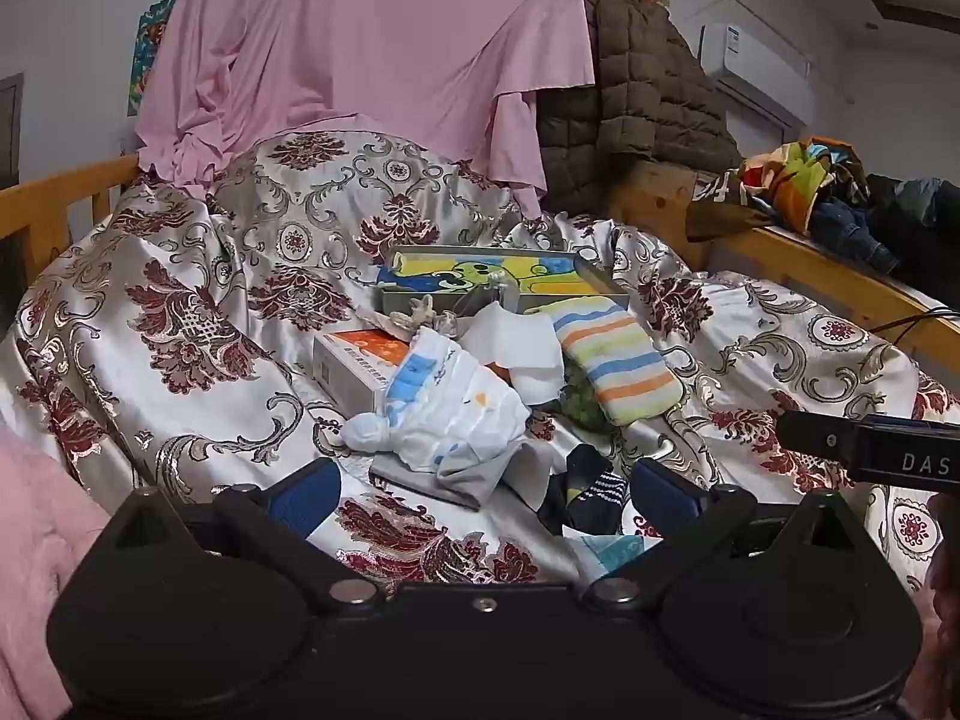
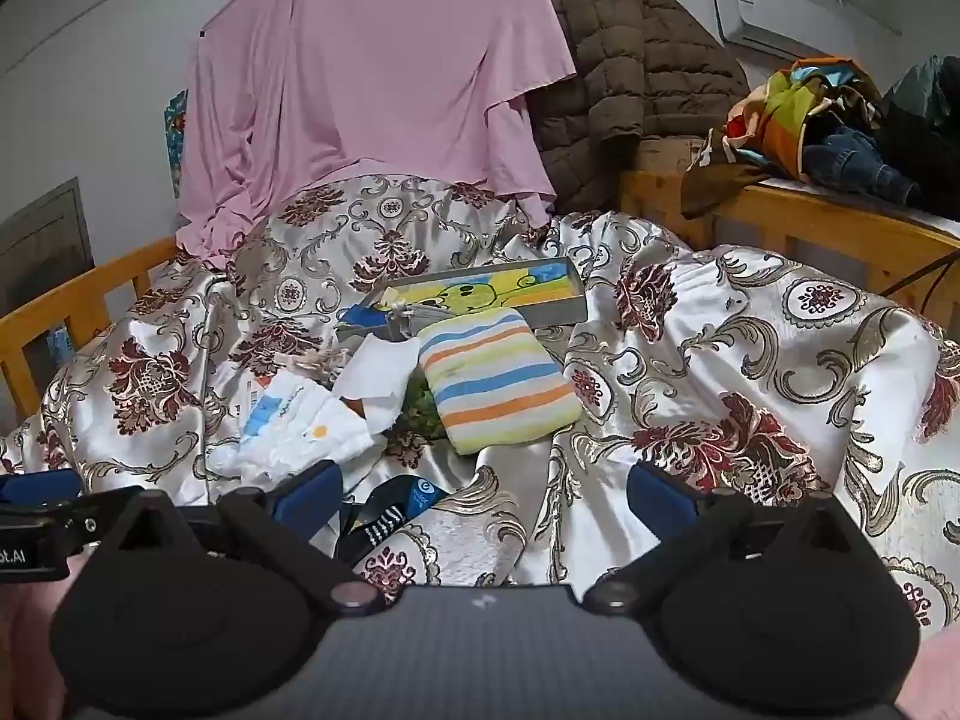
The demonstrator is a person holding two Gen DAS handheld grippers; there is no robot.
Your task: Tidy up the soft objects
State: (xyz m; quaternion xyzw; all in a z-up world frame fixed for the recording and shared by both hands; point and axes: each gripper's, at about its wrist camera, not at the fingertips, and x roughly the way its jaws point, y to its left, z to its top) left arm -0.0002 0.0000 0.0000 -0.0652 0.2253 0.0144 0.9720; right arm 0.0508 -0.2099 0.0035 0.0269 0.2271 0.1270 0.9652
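Tongs on both sides are seen spread to their widest, with nothing held between the blue pads: the left tongs (image 1: 483, 495) hang low over the bed cover (image 1: 198, 324), and the right tongs (image 2: 480, 495) are held just beside them at the same downward tilt. Nearest, just ahead of the left tongs and partly between its pads, a pair of dark socks (image 1: 591, 498) is found, with a crumpled white printed cloth (image 1: 450, 414) lying just beyond. Further out, ahead of the right tongs, a striped folded towel (image 2: 498, 378) is laid against a grey tray with a cartoon lining (image 2: 540, 294), and a white tissue (image 2: 375, 378) is lodged between cloth and towel. No item has been taken up yet, it is judged. A good first grasp would probably be made on the nearest piece, with a thick fold pinched rather than a loose edge, so that the slippery cover is not dragged along.
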